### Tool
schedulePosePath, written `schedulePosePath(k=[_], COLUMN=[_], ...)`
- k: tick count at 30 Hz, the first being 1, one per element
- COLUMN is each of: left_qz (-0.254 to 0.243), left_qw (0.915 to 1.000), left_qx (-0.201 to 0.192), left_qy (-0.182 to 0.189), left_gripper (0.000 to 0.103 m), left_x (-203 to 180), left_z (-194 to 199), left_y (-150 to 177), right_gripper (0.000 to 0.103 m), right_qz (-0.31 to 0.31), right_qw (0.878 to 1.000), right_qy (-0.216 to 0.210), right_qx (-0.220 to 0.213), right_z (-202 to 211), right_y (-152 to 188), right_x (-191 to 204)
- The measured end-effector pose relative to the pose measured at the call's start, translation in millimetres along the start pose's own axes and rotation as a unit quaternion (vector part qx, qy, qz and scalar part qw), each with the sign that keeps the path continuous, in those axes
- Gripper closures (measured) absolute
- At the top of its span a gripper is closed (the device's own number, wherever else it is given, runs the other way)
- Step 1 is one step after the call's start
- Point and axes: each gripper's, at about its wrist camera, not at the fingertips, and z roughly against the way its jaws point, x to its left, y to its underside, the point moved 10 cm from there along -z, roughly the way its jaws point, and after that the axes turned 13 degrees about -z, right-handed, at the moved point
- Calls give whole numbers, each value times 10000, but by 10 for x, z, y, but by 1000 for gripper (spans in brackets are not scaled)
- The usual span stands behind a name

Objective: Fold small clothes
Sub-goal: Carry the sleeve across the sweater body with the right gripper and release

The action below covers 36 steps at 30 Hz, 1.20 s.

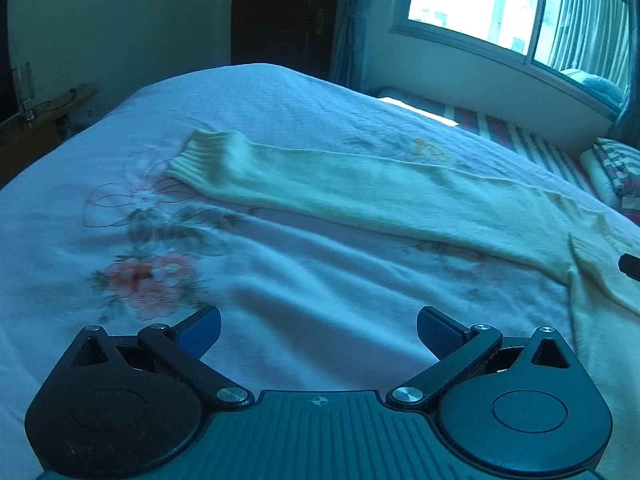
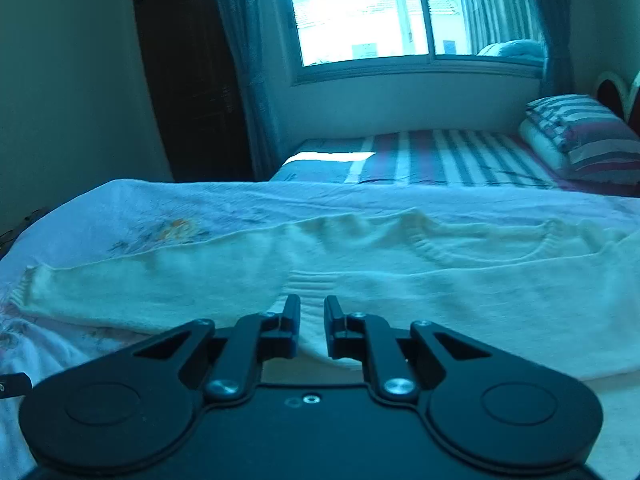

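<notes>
A cream knitted sweater [image 1: 360, 192] lies flat on the white floral bedspread [image 1: 280, 280]. Its long sleeve stretches to the left, with the ribbed cuff [image 1: 200, 152] at the far end. My left gripper [image 1: 318, 328] is open and empty, low over bare bedspread in front of the sleeve. In the right wrist view the sweater body [image 2: 440, 280] spreads ahead with the neckline at the right. My right gripper [image 2: 312, 312] has its jaws narrowed around the sweater's near edge, with cloth between the fingers.
A striped mattress [image 2: 440, 156] and a striped pillow [image 2: 584, 136] lie beyond the bed under the window [image 2: 360, 8]. A dark door [image 2: 188, 72] stands at the left. A wooden shelf [image 1: 40, 116] is left of the bed.
</notes>
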Motion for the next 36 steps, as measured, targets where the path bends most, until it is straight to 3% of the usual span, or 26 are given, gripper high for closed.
schedulePosePath(k=[4,5,7,13,16,17,18,19,23,30,31,33,36], left_qz=[-142,-231,-398,-97,53,73,86,154,154,6,-5,41,-81], left_qw=[9962,9940,9885,9627,9588,9594,9593,9584,9669,9703,9706,9710,9736], left_qx=[-212,-261,-221,34,219,142,115,139,-512,-78,-81,-184,-141], left_qy=[833,1041,1445,2703,2833,2814,2821,2848,2496,2418,2407,2385,2277], left_gripper=[1,20,45,46,46,56,73,101,101,101,101,101,101], left_x=[-674,-886,-1305,-2319,-2587,-2623,-2663,-2683,-2569,-2521,-2519,-2465,-2462], left_z=[-84,-100,-150,-319,-539,-552,-570,-604,-551,-812,-815,-772,-740], left_y=[-272,-340,-440,-558,-538,-560,-596,-624,-844,-648,-628,-617,-559], right_gripper=[93,93,89,81,81,81,81,81,81,75,76,89,86], right_qz=[-174,-229,-437,-903,-1034,-1081,-1117,-1135,-1232,-1925,-1976,-1842,-1760], right_qw=[9969,9952,9912,9805,9779,9771,9764,9760,9746,9714,9700,9682,9682], right_qy=[677,867,1177,1673,1748,1766,1781,1791,1792,1365,1387,1680,1778], right_qx=[-368,-392,-423,-502,-494,-488,-494,-504,-527,-265,-293,-211,9], right_z=[384,455,588,865,895,903,919,927,969,827,813,747,710], right_y=[-171,-190,-214,-227,-226,-221,-218,-222,-254,-203,-208,-188,-159], right_x=[-595,-762,-1088,-1835,-2035,-2090,-2150,-2190,-2333,-2556,-2582,-2666,-2743])
